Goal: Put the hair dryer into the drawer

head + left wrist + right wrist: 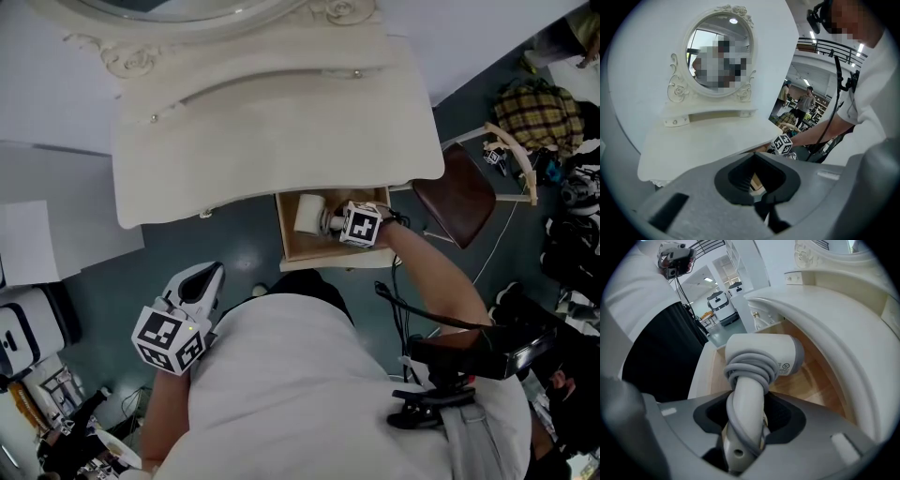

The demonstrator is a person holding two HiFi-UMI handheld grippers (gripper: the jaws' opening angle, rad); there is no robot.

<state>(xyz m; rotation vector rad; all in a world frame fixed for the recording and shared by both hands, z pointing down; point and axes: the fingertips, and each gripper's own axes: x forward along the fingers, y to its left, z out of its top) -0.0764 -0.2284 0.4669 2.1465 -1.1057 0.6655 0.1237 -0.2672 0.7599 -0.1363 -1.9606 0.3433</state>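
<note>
Tabletop [281,122] edge overhanging open drawer [328,260], right tongs [339,223] holding hair dryer [309,214] inside

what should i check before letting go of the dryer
1. drawer open: ok
2. right hand-held gripper shut on dryer handle: ok
3. cord coiled round handle: ok
4. dryer over drawer's inside: ok
5. dryer resting on drawer floor: cannot tell
6. left hand-held gripper clear of drawer: ok
</note>
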